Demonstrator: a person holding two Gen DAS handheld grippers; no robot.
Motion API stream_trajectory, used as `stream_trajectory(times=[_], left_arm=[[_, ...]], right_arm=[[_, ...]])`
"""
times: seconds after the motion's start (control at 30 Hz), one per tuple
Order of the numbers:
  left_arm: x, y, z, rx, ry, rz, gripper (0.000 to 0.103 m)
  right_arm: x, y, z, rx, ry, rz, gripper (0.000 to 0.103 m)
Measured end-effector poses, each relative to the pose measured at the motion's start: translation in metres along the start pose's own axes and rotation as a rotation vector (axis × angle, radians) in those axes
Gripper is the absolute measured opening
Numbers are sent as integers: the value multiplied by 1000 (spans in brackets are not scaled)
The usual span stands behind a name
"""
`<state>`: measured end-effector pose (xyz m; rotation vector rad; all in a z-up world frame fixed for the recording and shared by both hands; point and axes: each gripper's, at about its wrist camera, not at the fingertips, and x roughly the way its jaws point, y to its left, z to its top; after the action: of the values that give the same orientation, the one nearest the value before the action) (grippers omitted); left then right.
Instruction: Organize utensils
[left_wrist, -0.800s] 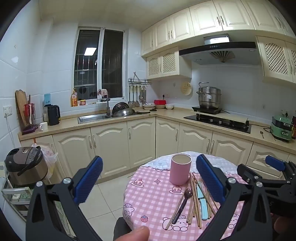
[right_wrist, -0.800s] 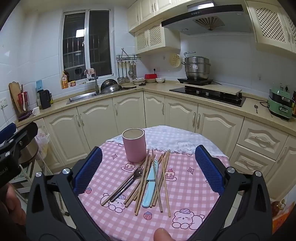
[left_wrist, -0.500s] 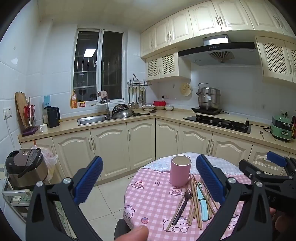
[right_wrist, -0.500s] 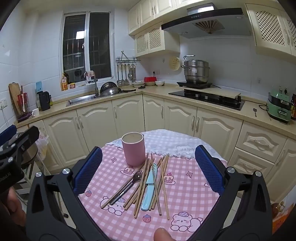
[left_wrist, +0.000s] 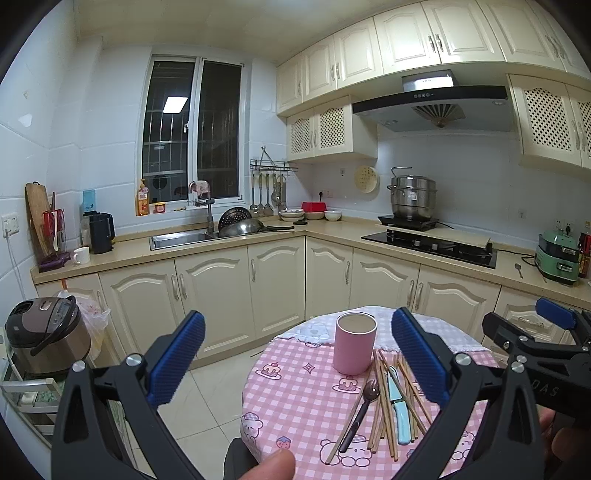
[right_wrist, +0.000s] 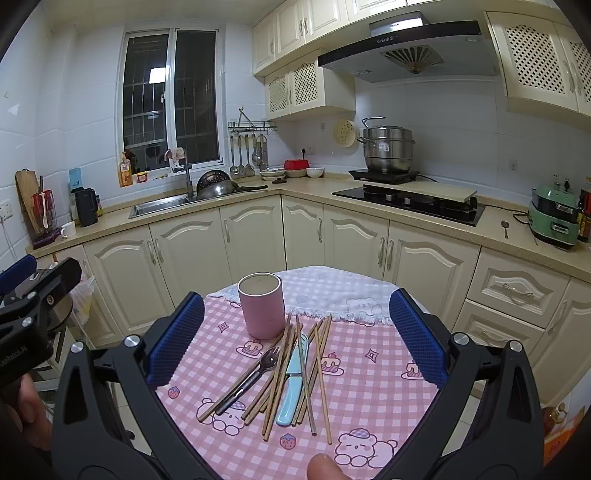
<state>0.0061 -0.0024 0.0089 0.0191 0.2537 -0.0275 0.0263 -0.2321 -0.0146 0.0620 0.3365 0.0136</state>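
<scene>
Cream cabinets (right_wrist: 236, 243) wrap the kitchen behind us, with a sink (right_wrist: 159, 205) under the window and a steel pot (right_wrist: 388, 147) on the stove further right. At far left in the left wrist view we see a rice cooker (left_wrist: 46, 334) on a low rack. Next comes our left gripper (left_wrist: 297, 360), its blue pads spread as wide as they go, nothing between them and nothing touched; it hangs off the table's left edge, above the floor. Our round table (right_wrist: 369, 387) wears a pink checked cloth. On it the pink cup (right_wrist: 261, 309) stands upright toward the far side. Just in front of it lies the loose heap: a dark-handled fork (right_wrist: 245, 380) on the left, wooden chopsticks (right_wrist: 304, 373) fanned across the middle, and a light blue knife (right_wrist: 291, 387) among them; some chopstick tips reach the cup's base. Our right gripper (right_wrist: 295, 334) hovers over this heap, jaws fully apart, holding nothing and clear of the utensils. A green cooker (right_wrist: 554, 216) sits on the counter at far right.
</scene>
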Motion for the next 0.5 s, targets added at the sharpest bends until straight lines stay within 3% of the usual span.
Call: stream_trajectory(times=[0.5], left_arm=[[5,-8,1,10,5,-29,99]], right_arm=[[1,-3,2,-2,-4,-11,98]])
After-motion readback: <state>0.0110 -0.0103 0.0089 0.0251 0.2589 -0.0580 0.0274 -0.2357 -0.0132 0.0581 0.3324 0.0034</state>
